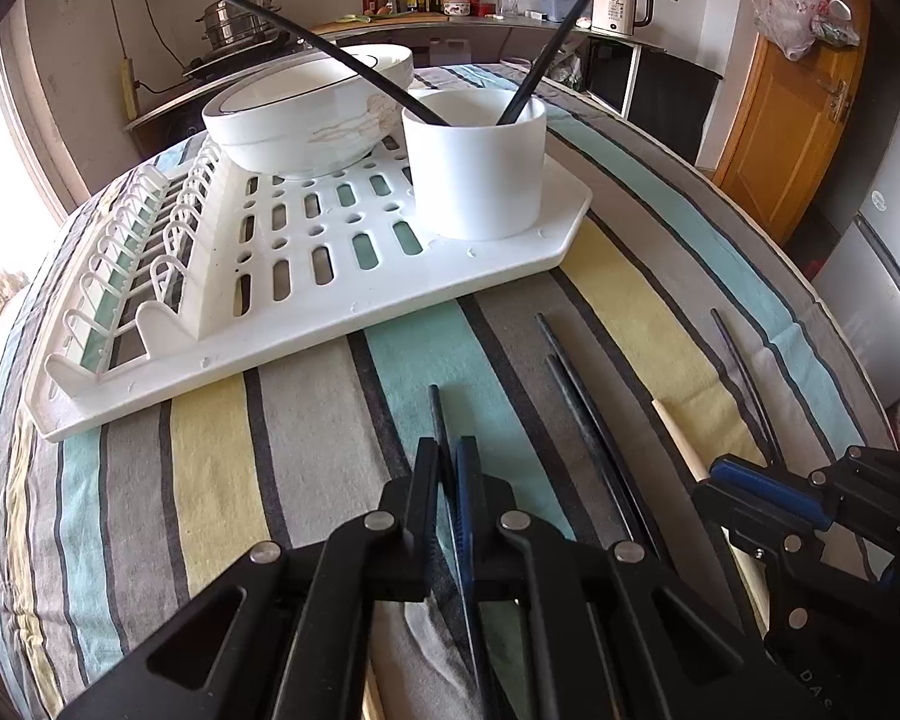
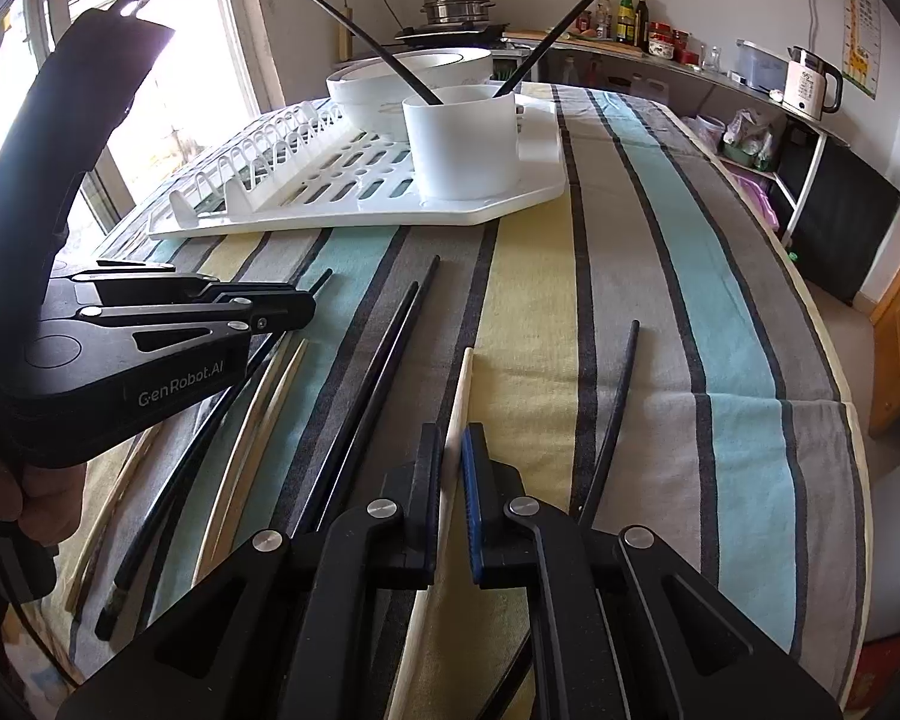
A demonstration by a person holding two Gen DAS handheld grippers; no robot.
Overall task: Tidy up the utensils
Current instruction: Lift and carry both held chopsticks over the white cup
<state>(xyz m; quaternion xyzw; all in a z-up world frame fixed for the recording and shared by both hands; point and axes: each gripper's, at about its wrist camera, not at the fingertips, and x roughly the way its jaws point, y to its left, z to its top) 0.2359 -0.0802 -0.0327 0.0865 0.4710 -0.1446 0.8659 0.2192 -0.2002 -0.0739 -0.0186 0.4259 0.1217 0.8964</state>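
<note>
A white cup [image 1: 477, 165] stands on a white drying rack [image 1: 330, 276] and holds two black chopsticks [image 1: 561, 30]. The cup also shows in the right wrist view [image 2: 462, 141]. My left gripper [image 1: 448, 468] is shut on a black chopstick [image 1: 439, 414] that lies low over the striped cloth. My right gripper [image 2: 450, 456] is shut on a pale wooden chopstick [image 2: 462, 384]. Several more black chopsticks [image 2: 384, 360] lie on the cloth between the two grippers, and one [image 2: 618, 396] lies to the right.
A white bowl [image 1: 306, 114] sits on the rack behind the cup. The striped cloth [image 2: 690, 276] covers the table. A kitchen counter with bottles, a pot and a kettle [image 1: 621, 6] runs behind. An orange door [image 1: 798, 108] is at right.
</note>
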